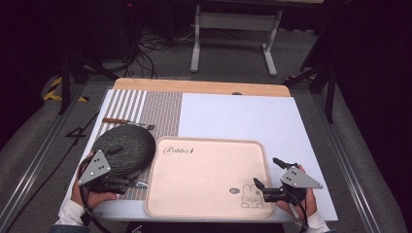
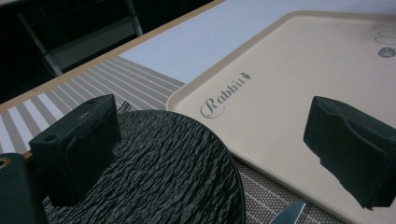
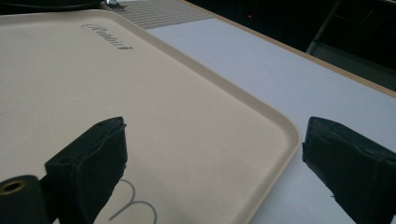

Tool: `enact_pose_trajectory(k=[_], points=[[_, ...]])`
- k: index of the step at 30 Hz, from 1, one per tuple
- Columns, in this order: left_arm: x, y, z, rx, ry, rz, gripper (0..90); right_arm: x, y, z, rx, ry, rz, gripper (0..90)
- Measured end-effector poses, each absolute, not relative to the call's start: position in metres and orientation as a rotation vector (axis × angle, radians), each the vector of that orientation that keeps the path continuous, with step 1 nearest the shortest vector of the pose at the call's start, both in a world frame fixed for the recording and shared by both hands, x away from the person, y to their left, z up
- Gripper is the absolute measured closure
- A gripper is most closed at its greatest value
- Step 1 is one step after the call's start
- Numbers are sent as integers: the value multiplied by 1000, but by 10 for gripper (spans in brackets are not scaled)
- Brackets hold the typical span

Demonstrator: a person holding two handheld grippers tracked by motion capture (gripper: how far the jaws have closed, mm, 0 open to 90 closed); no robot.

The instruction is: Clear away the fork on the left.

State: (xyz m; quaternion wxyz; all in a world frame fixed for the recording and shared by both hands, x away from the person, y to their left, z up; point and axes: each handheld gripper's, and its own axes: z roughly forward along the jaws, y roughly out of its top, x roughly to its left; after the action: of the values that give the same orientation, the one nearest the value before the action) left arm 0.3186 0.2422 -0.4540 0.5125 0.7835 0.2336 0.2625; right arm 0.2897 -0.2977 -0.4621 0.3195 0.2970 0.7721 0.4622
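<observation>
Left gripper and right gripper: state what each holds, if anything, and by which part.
Nothing is held. The left gripper is open over the dark plate; the right gripper is open astride the tray rim.

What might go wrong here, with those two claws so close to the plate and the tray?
The left gripper, jaws open, hangs over the dark textured plate, whose edge overlaps the beige tray; lifting the plate might nudge the tray. The knife beside the plate could get knocked. The right gripper straddles the tray's rim and could tilt it.
</observation>
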Motion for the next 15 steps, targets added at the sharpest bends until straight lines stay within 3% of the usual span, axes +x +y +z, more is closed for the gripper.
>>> enact_pose_trajectory(k=[15], points=[[322,251,-449,1903,587,670,70,288,-294,-460,761,2028,1239,75]])
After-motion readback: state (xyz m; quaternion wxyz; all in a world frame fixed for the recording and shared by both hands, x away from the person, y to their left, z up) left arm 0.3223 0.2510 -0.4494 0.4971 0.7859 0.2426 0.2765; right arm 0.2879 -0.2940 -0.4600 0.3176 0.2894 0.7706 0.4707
